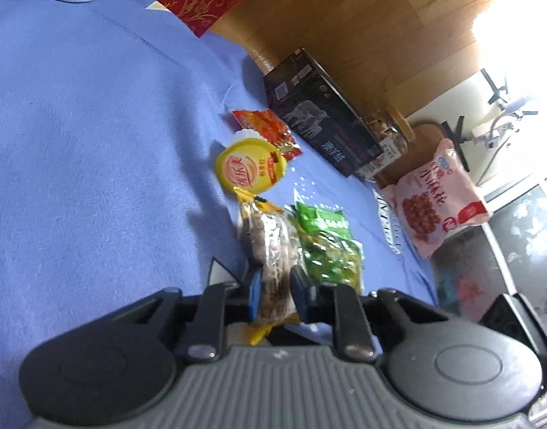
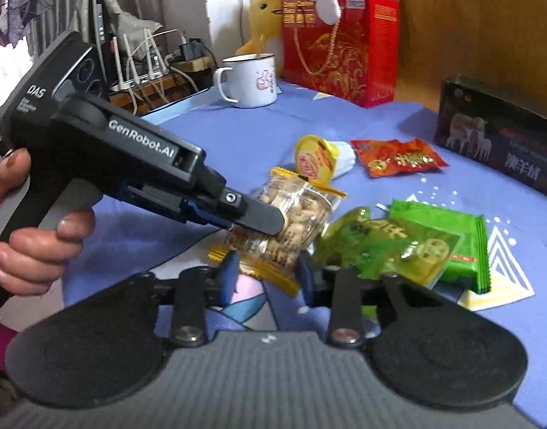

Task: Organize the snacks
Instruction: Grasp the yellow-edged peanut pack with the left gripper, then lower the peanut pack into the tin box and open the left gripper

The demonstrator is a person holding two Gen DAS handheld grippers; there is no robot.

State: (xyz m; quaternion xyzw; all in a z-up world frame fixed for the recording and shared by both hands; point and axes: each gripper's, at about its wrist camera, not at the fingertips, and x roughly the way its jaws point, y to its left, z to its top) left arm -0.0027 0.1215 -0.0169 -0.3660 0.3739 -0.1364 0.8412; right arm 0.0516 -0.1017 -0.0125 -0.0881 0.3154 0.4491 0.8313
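My left gripper [image 1: 275, 286] and right gripper [image 2: 268, 279] both clamp one biscuit packet [image 2: 291, 221] beside two green packets [image 2: 409, 246].

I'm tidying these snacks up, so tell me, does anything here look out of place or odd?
Yes: both tongs grip the same clear cookie packet, the left tongs and the right tongs pinching it from different sides. The yellow-lidded cup also lies tipped on its side on the blue cloth.
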